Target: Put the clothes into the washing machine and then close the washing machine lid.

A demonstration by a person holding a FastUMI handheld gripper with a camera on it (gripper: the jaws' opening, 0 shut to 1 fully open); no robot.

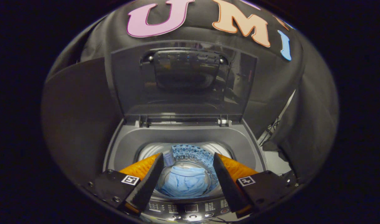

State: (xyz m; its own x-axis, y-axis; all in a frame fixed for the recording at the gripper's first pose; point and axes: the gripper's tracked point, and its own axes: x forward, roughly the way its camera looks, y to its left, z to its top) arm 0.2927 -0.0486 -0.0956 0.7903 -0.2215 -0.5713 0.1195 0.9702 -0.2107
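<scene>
1. We see the washing machine [183, 137] from above and front, top-loader. The lid [183, 77] stands up, swung back on its hinges, approx upright, w/ the booth wall behind it.
2. The clothes [185, 185], a light blue garment, lie bunched at the bottom of the drum [193, 154]. So we judge part 1 (clothes in) is done, as far as we can see. We can't tell if any other garment is left outside the machine.
3. The gripper [187, 182] hangs over the drum opening w/ its fingers spread wide apart. Nothing sits between them at finger level, no cloth pinched. The blue garment shows thru the gap but lies well below, down in the drum, apart from the fingers as far as we can tell.
4. The control panel [190, 208] lies just under the finger bases, on the machine's near edge. Buttons and display visible, too small to read.
5. Left to do: part 2, closing the lid. It's fully up, untouched, and well beyond the fingertips.
6. Our judgement on progress: roughly halfway or a bit more. Loading done, lid not yet done.
7. Next move prob needs the gripper lifted out of the opening and up to the lid's top edge, then tipping it fwd and down. Risk: lid drops hard once past balance.
</scene>
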